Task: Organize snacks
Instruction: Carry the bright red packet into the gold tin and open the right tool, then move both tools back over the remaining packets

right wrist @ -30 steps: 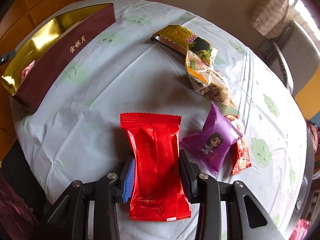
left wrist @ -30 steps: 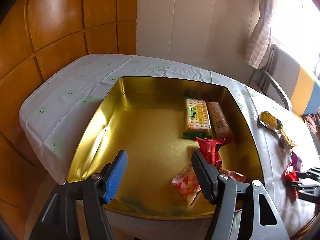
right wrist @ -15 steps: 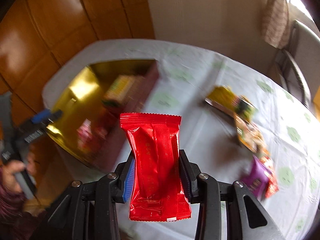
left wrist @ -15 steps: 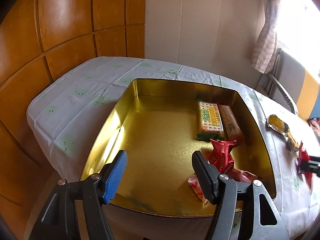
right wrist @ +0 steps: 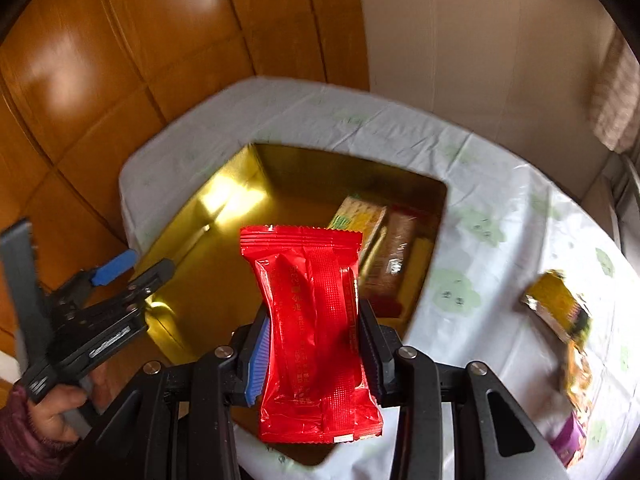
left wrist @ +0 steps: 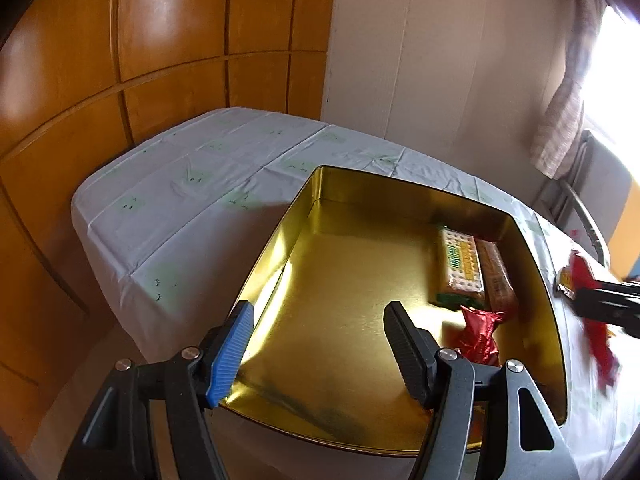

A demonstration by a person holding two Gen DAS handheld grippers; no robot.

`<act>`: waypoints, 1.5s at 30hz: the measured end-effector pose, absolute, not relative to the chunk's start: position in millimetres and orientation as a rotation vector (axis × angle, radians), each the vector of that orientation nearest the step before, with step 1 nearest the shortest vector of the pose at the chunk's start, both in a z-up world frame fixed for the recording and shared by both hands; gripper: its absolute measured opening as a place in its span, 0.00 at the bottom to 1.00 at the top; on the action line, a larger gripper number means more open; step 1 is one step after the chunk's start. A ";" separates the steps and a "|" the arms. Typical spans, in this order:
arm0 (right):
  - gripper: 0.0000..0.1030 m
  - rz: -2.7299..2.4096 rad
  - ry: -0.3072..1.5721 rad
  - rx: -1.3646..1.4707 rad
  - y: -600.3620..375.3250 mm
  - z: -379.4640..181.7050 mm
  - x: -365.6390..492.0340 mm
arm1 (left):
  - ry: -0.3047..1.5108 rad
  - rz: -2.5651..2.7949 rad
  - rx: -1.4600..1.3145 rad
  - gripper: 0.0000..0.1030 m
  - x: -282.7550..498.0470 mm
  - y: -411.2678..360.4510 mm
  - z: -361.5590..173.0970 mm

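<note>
The left gripper [left wrist: 316,344] was spread wide with nothing between its fingers, low over the near-left rim of the gold tin [left wrist: 280,248]. Most of the tin's floor lay bare; a cracker pack [left wrist: 460,266] and a red sweet [left wrist: 478,336] sat along its right wall. The right gripper [right wrist: 312,344] pinched a glossy red packet [right wrist: 316,328] at its waist, upright above the tin's near edge.

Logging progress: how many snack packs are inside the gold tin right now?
3 visible in the gold tin: cracker pack at its far end, brown pack alongside, crinkled red wrapper in front of them. More may hide behind the left tongs.
</note>
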State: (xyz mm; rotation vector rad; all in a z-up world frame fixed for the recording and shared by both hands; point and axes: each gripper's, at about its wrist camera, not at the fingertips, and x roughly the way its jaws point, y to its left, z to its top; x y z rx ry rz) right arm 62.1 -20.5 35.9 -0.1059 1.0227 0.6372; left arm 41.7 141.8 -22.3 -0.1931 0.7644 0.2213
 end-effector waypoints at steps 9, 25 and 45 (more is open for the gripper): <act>0.45 0.624 1.105 -0.167 -2.7 -7.6 70.8 | 0.788 0.202 -0.180 0.66 43.0 135.0 -30.4; 0.48 0.520 0.919 -0.087 -90.7 36.6 22.3 | 0.761 0.114 -0.105 0.66 31.4 100.0 -20.4; 0.48 0.273 0.981 -0.100 -209.0 10.5 14.7 | 0.738 0.020 -0.009 0.67 13.7 56.3 -7.6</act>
